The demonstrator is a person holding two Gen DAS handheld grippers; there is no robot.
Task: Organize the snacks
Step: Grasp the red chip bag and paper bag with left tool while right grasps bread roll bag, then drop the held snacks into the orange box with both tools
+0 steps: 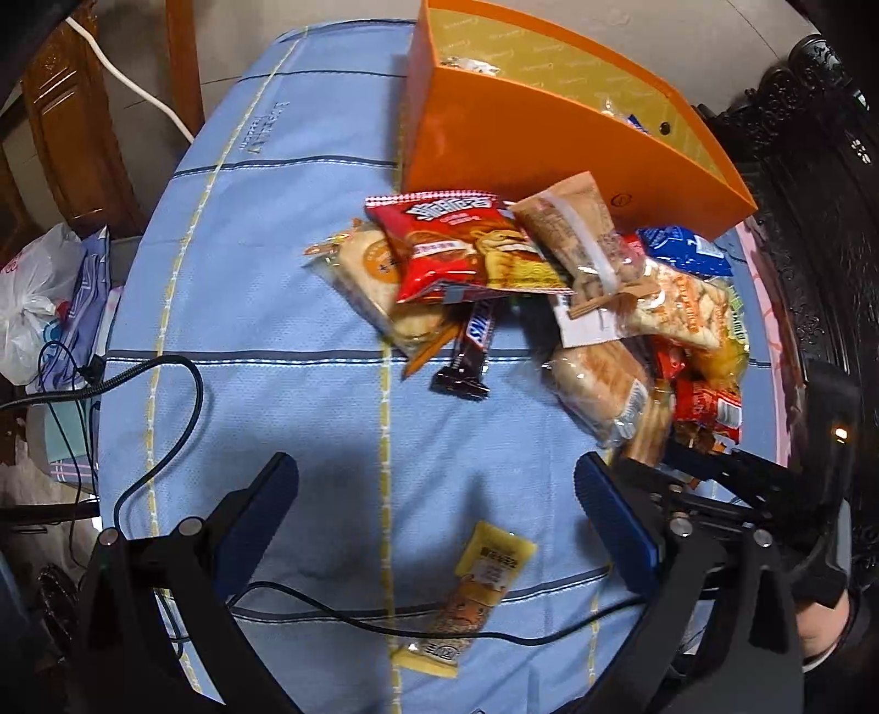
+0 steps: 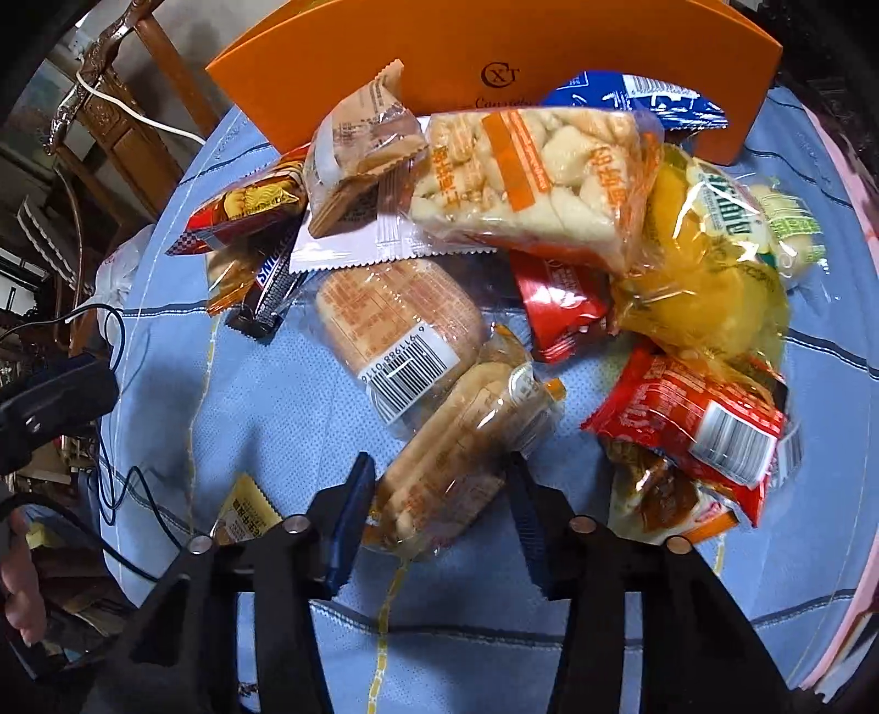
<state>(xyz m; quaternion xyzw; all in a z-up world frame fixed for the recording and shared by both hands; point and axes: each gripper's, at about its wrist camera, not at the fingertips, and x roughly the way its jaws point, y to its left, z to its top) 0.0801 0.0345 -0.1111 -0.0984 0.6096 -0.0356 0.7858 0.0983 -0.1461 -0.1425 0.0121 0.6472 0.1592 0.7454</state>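
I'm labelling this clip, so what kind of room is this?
Probably a home dining or living room: a tablecloth covers the table, carved wooden furniture stands beside it, and mixed snacks lie heaped by an orange box.

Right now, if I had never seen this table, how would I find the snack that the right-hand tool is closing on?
Start at the big orange box at the far side of the blue tablecloth, then come toward you through the heap of snacks. At the heap's near edge lies a long clear packet of pale bread sticks, squeezed by the right gripper. It touches the round bun with a barcode label, but it alone is long and narrow.
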